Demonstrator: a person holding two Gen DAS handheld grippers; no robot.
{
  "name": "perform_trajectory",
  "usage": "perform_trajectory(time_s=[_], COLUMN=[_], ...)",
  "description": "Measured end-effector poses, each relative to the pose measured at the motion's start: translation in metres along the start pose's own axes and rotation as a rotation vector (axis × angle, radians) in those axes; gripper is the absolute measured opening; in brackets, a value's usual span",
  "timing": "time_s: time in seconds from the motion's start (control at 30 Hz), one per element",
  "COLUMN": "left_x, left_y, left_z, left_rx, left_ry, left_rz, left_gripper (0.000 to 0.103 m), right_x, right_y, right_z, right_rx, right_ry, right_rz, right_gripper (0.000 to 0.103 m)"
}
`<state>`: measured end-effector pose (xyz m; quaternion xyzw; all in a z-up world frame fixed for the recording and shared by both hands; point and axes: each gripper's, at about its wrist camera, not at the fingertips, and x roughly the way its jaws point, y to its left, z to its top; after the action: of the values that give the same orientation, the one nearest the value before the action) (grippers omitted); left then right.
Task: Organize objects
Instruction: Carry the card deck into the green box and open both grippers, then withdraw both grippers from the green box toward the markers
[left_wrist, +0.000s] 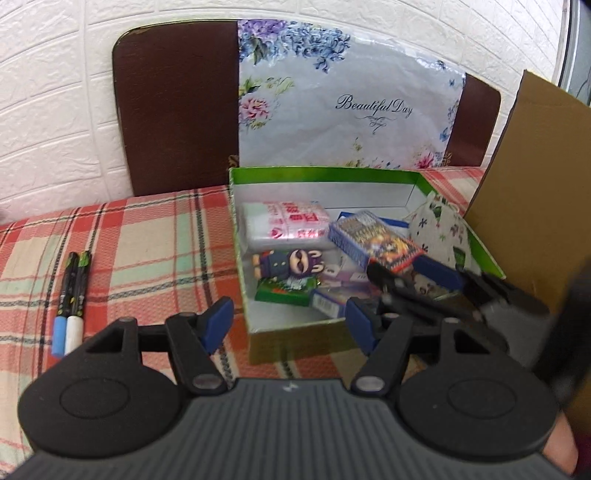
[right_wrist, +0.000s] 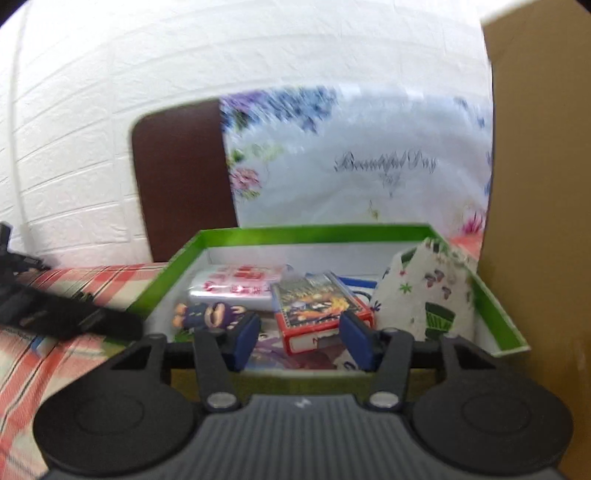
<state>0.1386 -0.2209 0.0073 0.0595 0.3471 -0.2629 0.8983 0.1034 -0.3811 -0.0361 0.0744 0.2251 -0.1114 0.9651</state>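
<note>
On the far left of the table (left_wrist: 155, 236), which has a red checked cloth, two pens (left_wrist: 72, 295) lie side by side, well away from everything else. Next comes my left gripper (left_wrist: 286, 325). Its blue pads stand apart with nothing between them, and it hangs just in front of the near left corner of the green box (left_wrist: 321, 173). Inside the box, on the left, I see a white packet with red print (left_wrist: 286, 223), and in front of it a little toy figure (left_wrist: 288, 264) lying down. In the middle sits a card pack with a red edge (right_wrist: 317, 306), leaning on other small things. My right gripper (right_wrist: 303, 341) is at the near wall of the box, and its blue pads are apart on either side of the card pack's front end, not pinching it. On the right side of the box stands a white cloth pouch (right_wrist: 424, 291) with little pictures. Farthest right is a brown cardboard sheet (right_wrist: 543, 184), standing up just beside the box.
</note>
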Motion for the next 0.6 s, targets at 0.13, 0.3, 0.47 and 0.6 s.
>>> perform_trajectory(time_s=[0.13, 0.3, 0.47, 0.6], left_x=[-0.005, -0.009, -0.014, -0.021], left_y=[0.006, 0.013, 0.013, 0.016], left_z=[-0.006, -0.015, -0.028, -0.040], left_rx=[-0.003, -0.013, -0.005, -0.007], left_ry=[0.015, 0.030, 0.043, 0.050], left_rz=[0.040, 0.069, 0.082, 0.086], left_gripper=[0.069, 0.069, 0.069, 0.069], right_x=[0.032, -0.002, -0.048, -0.072], right_y=[-0.007, -0.005, -0.005, -0.004], right_z=[0.007, 0.002, -0.014, -0.026], right_rx=[0.005, 0.049, 0.090, 0.102], right_ry=[0.064, -0.008, -0.044, -0.021], right_rz=[-0.042, -0.025, 0.001, 0.027], right_gripper=[0.053, 0.055, 0.056, 0.056])
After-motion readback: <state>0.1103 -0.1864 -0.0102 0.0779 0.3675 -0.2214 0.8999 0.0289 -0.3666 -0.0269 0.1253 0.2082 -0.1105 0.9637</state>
